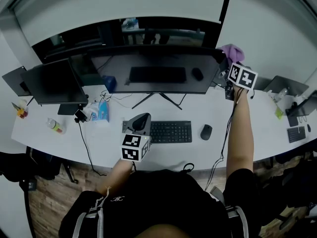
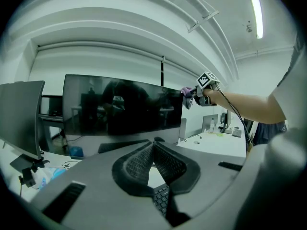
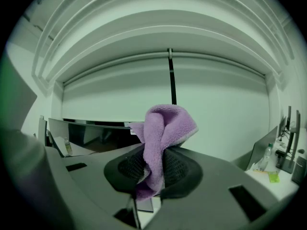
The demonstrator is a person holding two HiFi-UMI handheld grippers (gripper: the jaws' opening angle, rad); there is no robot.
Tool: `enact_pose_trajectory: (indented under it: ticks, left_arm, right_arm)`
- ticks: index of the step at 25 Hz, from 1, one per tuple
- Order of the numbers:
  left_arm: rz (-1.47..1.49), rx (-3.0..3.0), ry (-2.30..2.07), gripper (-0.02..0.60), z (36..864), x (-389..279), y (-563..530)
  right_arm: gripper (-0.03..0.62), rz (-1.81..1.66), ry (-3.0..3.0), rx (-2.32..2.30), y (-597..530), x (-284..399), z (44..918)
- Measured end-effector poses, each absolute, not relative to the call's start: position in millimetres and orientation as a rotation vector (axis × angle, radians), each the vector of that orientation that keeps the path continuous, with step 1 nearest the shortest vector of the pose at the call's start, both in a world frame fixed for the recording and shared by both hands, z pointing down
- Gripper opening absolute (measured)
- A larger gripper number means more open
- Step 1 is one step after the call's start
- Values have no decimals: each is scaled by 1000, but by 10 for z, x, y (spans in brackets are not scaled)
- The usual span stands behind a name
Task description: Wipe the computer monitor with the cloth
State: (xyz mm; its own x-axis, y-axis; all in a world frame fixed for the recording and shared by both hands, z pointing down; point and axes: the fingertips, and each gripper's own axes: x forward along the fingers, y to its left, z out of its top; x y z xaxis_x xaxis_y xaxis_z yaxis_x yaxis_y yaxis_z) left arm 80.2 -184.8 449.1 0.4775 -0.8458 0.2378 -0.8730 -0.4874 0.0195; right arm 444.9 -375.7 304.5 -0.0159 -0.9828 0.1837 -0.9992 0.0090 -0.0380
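A wide dark monitor [image 1: 153, 73] stands at the back of the white desk [image 1: 223, 113]; the left gripper view shows its screen [image 2: 122, 109] too. My right gripper [image 1: 232, 63] is raised at the monitor's upper right corner, shut on a purple cloth [image 1: 233, 52] that bunches up between the jaws [image 3: 158, 143]. In the left gripper view that cloth [image 2: 187, 93] sits just off the screen's right edge. My left gripper [image 1: 140, 125] is low over the desk left of the keyboard, jaws shut with nothing in them [image 2: 154, 164].
A black keyboard [image 1: 170, 131] and mouse [image 1: 206, 131] lie in front of the monitor. A second monitor [image 1: 53, 83] stands at the left, with a tissue pack [image 1: 102, 111], a bottle [image 1: 54, 126] and cables near it. Laptops and clutter sit at far right [image 1: 292, 103].
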Motion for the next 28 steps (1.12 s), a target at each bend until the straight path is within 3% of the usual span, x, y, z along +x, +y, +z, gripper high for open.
enact_pose_trajectory:
  ticks: [8,19,28]
  left_arm:
    - [312,2566,-1508,13,4539,843,-1907]
    - [352,2548,-1493,13,4652,907,-2031]
    - [390,2538,-1474,14,4739,960,-2106]
  right_arm:
    - [95,320,-2236,2078,-3872,4489,3185]
    - [91,-84,-2457,1677,-3902,4393,3302]
    - [89,-151,-2496,1550,-3914,4340,3512]
